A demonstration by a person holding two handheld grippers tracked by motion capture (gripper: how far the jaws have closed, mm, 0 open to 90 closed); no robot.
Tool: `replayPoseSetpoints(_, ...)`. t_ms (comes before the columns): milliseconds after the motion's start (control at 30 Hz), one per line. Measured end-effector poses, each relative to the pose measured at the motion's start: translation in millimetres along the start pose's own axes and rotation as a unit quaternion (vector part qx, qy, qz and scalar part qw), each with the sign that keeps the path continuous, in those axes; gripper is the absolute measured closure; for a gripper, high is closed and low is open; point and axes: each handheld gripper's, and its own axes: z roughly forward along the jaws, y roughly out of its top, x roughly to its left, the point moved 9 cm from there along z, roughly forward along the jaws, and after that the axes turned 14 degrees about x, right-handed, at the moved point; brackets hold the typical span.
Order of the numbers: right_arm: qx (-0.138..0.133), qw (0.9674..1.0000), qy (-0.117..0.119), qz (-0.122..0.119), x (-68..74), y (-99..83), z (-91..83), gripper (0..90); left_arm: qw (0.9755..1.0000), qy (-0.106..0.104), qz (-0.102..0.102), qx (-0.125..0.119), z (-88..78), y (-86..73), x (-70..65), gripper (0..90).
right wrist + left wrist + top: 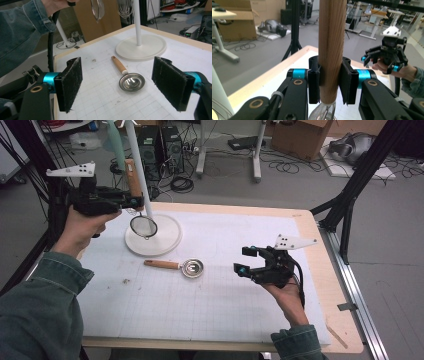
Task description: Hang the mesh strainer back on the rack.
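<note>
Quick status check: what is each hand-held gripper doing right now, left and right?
Left hand-held gripper: shut on the strainer's wooden handle, lifted above the stand base.
Right hand-held gripper: open, holding nothing, facing the ladle on the mat.

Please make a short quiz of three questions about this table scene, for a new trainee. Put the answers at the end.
1. True or false: the left gripper is shut on the wooden handle of the small mesh strainer.
2. What lies on the white mat between the two grippers? A) a metal ladle with a wooden handle B) a whisk C) a fork
3. In the right gripper view, how do the jaws of the right gripper stand, and is anything between the pads?

Key
1. True: the pads clamp the handle, and the strainer hangs above the round base of the white stand.
2. A: the ladle.
3. Open and apart, nothing gripped; the ladle lies on the mat beyond them.
</note>
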Motion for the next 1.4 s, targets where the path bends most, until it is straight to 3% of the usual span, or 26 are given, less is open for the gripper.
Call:
replayPoseSetpoints(367,-0.004,0.9999,-0.003,0.014,-6.6,1.4,-3.0,22.9,0.9998,-0.003,-0.008,-0.016,-10.1,22.1,24.1,71.7)
replayPoseSetpoints(867,-0.01,0.9999,-0.008,0.01,-8.6,11.3,-7.4,22.7,0.9992,-0.009,-0.021,-0.032,-21.3,48.2,46.4,71.7)
replayPoseSetpoints(1400,-0.013,0.9999,-0.006,0.005,-8.0,16.3,-8.8,22.6,0.9979,-0.009,-0.05,-0.04,-12.6,45.8,65.4,71.7)
